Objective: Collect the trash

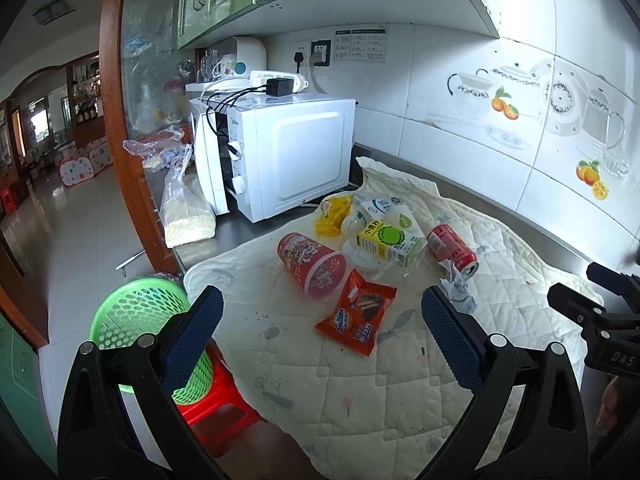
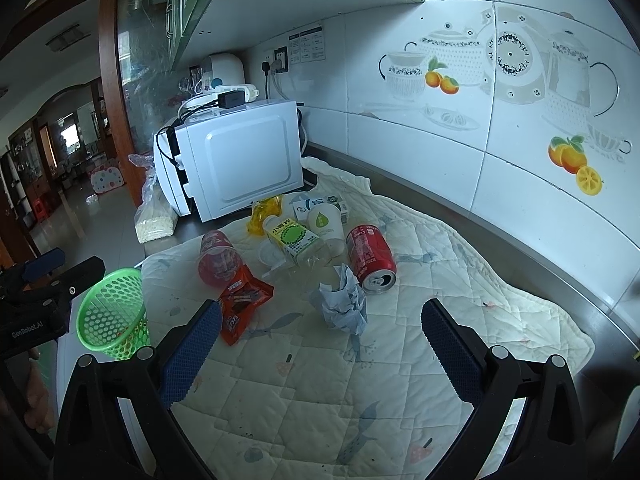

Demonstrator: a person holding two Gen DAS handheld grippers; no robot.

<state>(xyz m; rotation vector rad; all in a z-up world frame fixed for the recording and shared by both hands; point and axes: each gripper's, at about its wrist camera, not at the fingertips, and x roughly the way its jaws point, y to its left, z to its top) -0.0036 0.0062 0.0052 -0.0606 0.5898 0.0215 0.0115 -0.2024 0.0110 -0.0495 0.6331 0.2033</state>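
While the trash is piled mid-cloth on the quilted mat (image 2: 400, 360), nothing is gripped: left gripper (image 1: 320, 320) and right gripper (image 2: 320, 328) are both spread wide, empty. Orange Ovaltine wrapper (image 1: 358, 318) is seen nearest the left fingers, red snack cup (image 1: 312, 260) tipped just behind it. Crumpled tissue (image 2: 342, 300) lies before the right gripper, touching or nearly touching (can't tell) the tipped red can (image 2: 370, 258). Green-labelled bottle (image 2: 296, 240) lies behind. Green mesh basket (image 2: 112, 312) is set on a red stool (image 1: 216, 404) off the counter edge; white microwave (image 2: 240, 164) behind.
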